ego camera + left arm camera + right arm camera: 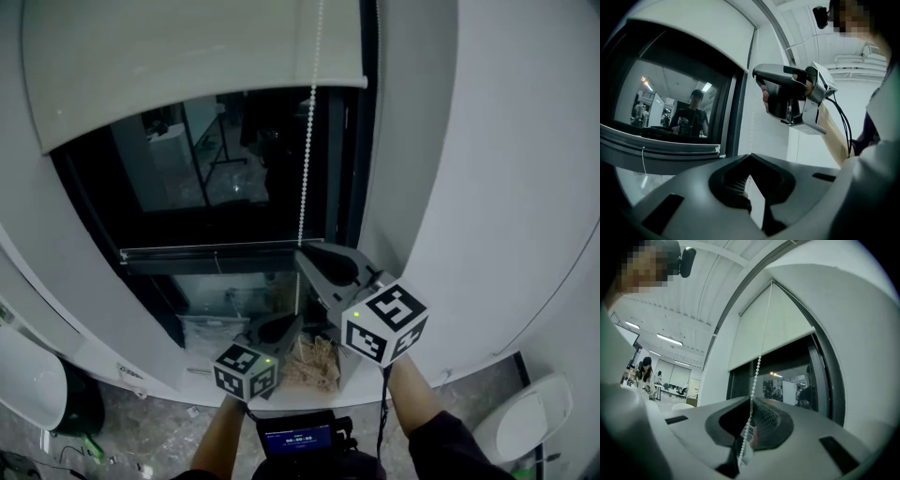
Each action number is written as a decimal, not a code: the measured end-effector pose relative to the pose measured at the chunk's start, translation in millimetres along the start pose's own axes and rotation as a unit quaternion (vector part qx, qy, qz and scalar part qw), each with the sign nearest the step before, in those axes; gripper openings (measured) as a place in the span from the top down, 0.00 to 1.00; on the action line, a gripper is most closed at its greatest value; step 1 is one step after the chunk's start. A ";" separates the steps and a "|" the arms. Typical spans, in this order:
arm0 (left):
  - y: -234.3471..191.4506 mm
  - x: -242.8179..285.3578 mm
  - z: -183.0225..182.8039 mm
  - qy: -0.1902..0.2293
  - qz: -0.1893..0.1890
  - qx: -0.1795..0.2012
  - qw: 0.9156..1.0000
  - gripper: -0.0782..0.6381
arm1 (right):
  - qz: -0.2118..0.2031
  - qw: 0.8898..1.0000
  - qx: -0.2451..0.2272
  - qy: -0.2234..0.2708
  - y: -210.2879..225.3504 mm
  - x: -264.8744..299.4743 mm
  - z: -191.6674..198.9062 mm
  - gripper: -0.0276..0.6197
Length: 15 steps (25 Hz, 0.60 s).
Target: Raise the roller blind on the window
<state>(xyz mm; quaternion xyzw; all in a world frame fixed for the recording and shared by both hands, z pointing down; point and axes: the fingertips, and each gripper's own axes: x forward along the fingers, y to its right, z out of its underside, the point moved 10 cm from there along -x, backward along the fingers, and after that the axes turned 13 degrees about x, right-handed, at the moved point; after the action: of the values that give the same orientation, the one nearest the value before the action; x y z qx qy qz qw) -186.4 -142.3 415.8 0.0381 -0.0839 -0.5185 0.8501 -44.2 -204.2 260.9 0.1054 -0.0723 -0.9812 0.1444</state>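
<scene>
Right gripper, frame centre: jaws clamped on bead chain, which drops from top edge straight into jaw tips. Roller blind covers top of frame, dark window below. Left gripper just lower left: jaws together, empty, apart from chain.

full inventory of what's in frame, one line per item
roller blind: 1, pale grey, top of window, partly up
bead chain: 1, white, hangs near the blind's right side down into the right gripper
window: 1, dark glass, black frame, centre
wall: white, right of window
chairs: seemingly 2, white, floor lower left and lower right
tan heap: 1, below the grippers, contents unclear
screen device: 1, black, at the waist
right gripper: grey, shut on bead chain
left gripper: grey, lower, shut, nothing between jaws
forearms: 2, bottom centre
</scene>
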 end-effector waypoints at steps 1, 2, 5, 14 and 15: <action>0.0 -1.9 1.9 0.002 0.001 -0.005 1.000 0.88 | 0.004 1.000 -0.002 0.001 0.3 0.3 2.0 0.92; -0.9 -4.5 4.0 0.008 0.003 -0.013 1.000 0.88 | 0.006 1.000 -0.004 0.002 0.4 -0.2 4.2 0.92; -6.8 -14.9 4.6 0.039 0.012 -0.042 0.998 0.87 | 0.014 1.000 -0.019 0.005 0.3 -3.4 6.8 0.93; -29.7 -39.8 -89.9 0.138 -0.011 0.003 0.990 0.87 | 0.020 0.999 -0.019 -0.046 5.3 -4.9 46.2 0.93; -30.8 -39.3 -99.5 0.144 -0.012 0.011 0.989 0.87 | 0.020 0.998 -0.017 -0.053 5.1 -4.5 53.2 0.93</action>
<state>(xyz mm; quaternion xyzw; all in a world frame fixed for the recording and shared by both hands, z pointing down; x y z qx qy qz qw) -212.8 -123.8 309.3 0.1227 0.0340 -0.5167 0.8466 -50.7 -201.8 314.1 0.0493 -0.0655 -0.9835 0.1613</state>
